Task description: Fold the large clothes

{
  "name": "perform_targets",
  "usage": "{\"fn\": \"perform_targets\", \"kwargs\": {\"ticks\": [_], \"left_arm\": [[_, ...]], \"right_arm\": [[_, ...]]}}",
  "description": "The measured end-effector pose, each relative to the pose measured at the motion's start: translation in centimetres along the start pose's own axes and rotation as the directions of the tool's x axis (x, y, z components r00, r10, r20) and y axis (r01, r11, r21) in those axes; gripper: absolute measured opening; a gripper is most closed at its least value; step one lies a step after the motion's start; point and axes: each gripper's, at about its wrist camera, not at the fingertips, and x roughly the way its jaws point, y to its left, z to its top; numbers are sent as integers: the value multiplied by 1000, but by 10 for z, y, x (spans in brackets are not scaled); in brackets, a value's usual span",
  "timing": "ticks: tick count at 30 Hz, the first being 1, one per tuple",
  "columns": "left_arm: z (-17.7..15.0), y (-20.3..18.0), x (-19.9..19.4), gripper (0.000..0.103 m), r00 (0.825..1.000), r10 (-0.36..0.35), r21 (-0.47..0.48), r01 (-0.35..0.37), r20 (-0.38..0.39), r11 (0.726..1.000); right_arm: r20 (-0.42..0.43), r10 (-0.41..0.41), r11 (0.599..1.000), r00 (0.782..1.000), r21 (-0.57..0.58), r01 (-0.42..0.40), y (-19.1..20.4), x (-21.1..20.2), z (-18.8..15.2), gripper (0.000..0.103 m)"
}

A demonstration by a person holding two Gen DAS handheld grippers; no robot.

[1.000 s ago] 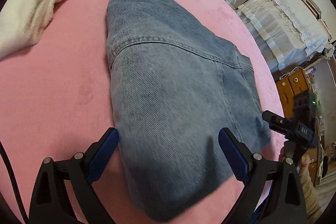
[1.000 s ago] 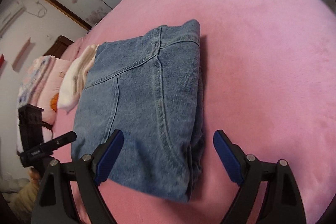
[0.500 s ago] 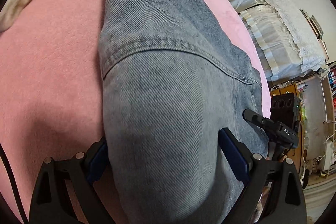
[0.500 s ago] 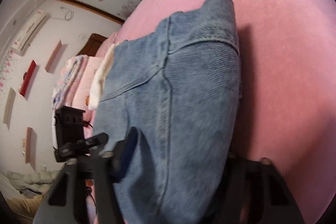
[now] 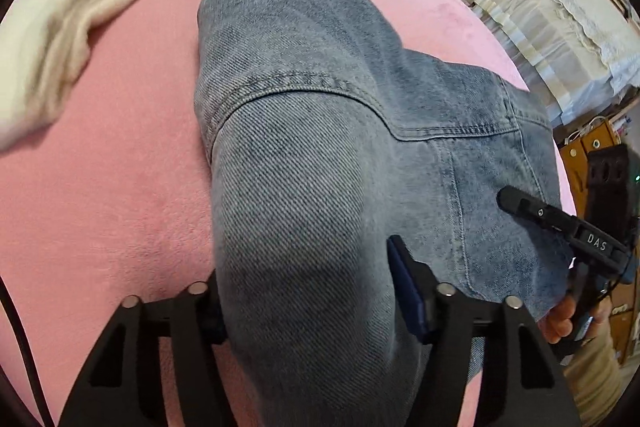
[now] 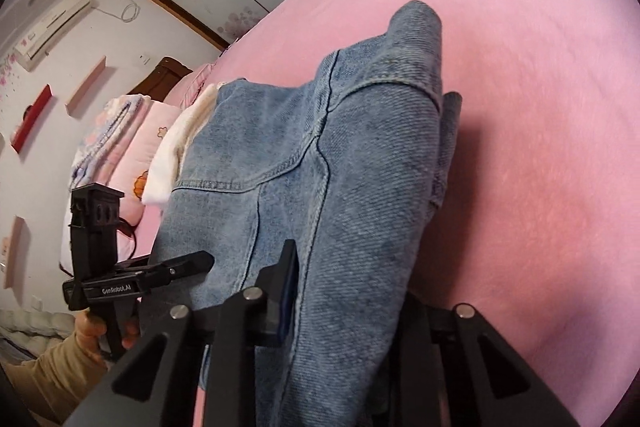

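- From my left wrist view, the folded jeans (image 5: 320,131) lie on the pink blanket (image 5: 104,195) and fill the middle of the picture, running from 12 o'clock down to 6 o'clock.
- My left gripper (image 5: 308,291) sits at 6 o'clock with the near end of the jeans bunched between its fingers (image 5: 404,283); the jaws are closing and both pads press into the denim, so I read it as grasping the jeans.
- A folded cream cloth (image 5: 60,39) lies on the blanket at 10 o'clock, well apart from the jeans.
- At 4 o'clock I see my other gripper's black body and a hand (image 5: 560,319) on its handle, beside the right edge of the jeans.
- A stack of pale bedding (image 5: 540,7) sits past the blanket at 2 o'clock.
- From my right wrist view, the jeans (image 6: 360,155) rise from 6 o'clock toward 12 o'clock, their far corner standing up off the blanket (image 6: 540,107).
- My right gripper (image 6: 348,295) is at 6 o'clock, its jaws closing with a thick fold of denim between them; the left finger (image 6: 290,279) presses the cloth, the right one is hidden behind it, so it is clenched on the jeans.
- The left gripper's body and a hand (image 6: 92,331) show at 8 o'clock.
- Pink quilts (image 6: 120,131) are piled at 9 o'clock, and an air conditioner (image 6: 56,27) hangs on the wall at 10 o'clock.
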Motion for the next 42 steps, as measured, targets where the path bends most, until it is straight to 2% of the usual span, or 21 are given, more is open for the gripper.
{"fn": "perform_targets", "kwargs": {"ticks": [5, 12, 18, 23, 27, 32, 38, 42], "left_arm": [[-6, -15, -24, 51, 999, 21, 45, -23, 30, 999], [-23, -17, -63, 49, 999, 21, 81, -23, 25, 996], [-42, 5, -105, 49, 1000, 20, 68, -20, 1, 997], [-35, 40, -162, 49, 999, 40, 63, -41, 22, 997], [-10, 76, -208, 49, 995, 78, 76, -82, 61, 994], [53, 141, -250, 49, 985, 129, 82, -139, 115, 987], [139, 223, -261, 49, 969, 167, 86, -185, 184, 979], [186, 260, -243, 50, 961, 189, 53, -204, 200, 978]], "right_arm": [[24, -40, 998, 999, -36, 41, 16, -17, -3, 19], [24, -59, 998, 998, -29, 59, 47, -39, -30, 19], [-3, -43, 998, 999, -42, 43, 91, -43, -47, 18], [-2, -6, 997, 1000, -76, 6, 148, -35, -42, 18], [18, 51, 993, 999, -105, -49, 198, -19, -21, 18], [35, 116, 985, 993, -135, -110, 261, 28, 30, 18], [74, 146, 973, 986, -188, -130, 326, 110, 111, 18], [91, 150, 976, 985, -170, -133, 340, 167, 152, 18]]}}
